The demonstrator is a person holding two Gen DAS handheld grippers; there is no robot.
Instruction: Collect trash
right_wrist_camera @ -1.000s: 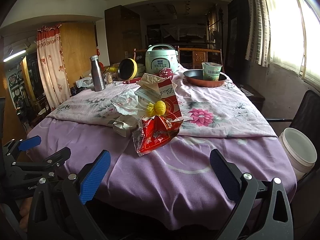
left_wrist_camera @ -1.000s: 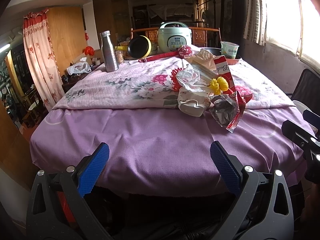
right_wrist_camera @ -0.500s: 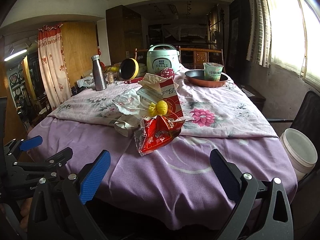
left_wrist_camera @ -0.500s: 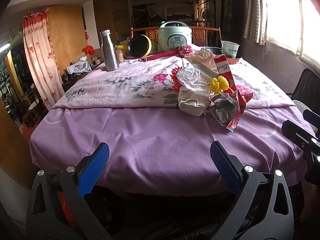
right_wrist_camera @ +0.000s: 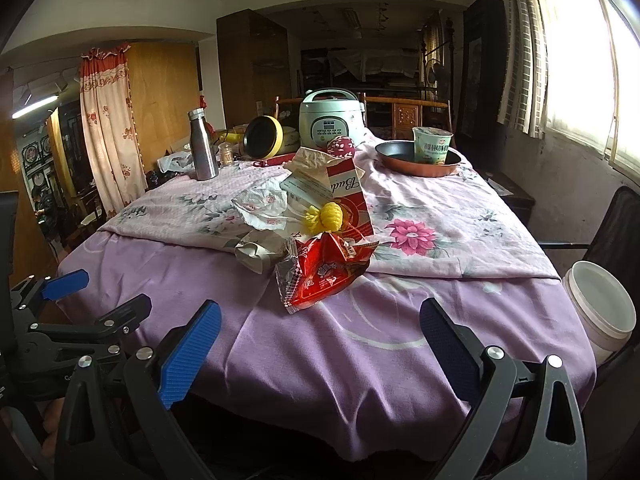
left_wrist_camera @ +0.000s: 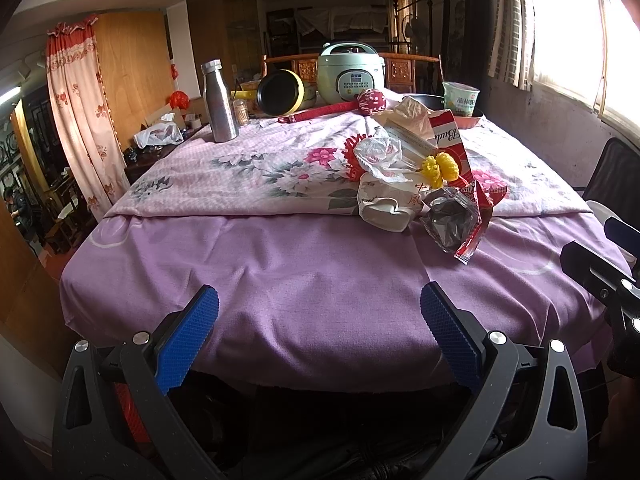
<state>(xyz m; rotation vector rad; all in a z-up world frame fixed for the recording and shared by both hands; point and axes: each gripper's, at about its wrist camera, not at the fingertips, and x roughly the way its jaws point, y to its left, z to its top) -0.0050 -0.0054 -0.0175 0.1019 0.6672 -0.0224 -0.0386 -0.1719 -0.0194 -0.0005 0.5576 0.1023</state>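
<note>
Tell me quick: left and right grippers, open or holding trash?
Left gripper: open, holding nothing.
Right gripper: open, holding nothing.

This is a lived-in home, in its dining room. A large table point(right_wrist_camera: 400, 344) draped in purple cloth, with a pink floral sheet point(right_wrist_camera: 440, 216) over its far half, carries household things: a pale green electric rice cooker point(right_wrist_camera: 331, 120), a brushed steel bottle point(right_wrist_camera: 203, 146), a copper-coloured frying pan point(right_wrist_camera: 416, 158) holding an instant noodle cup point(right_wrist_camera: 431, 145). Carved wooden chairs point(left_wrist_camera: 400, 70) stand behind it, a red-and-cream flowered curtain point(left_wrist_camera: 78, 120) hangs beside wooden cabinets point(right_wrist_camera: 252, 68), and striped curtains point(right_wrist_camera: 524, 48) frame a bright window.
</note>
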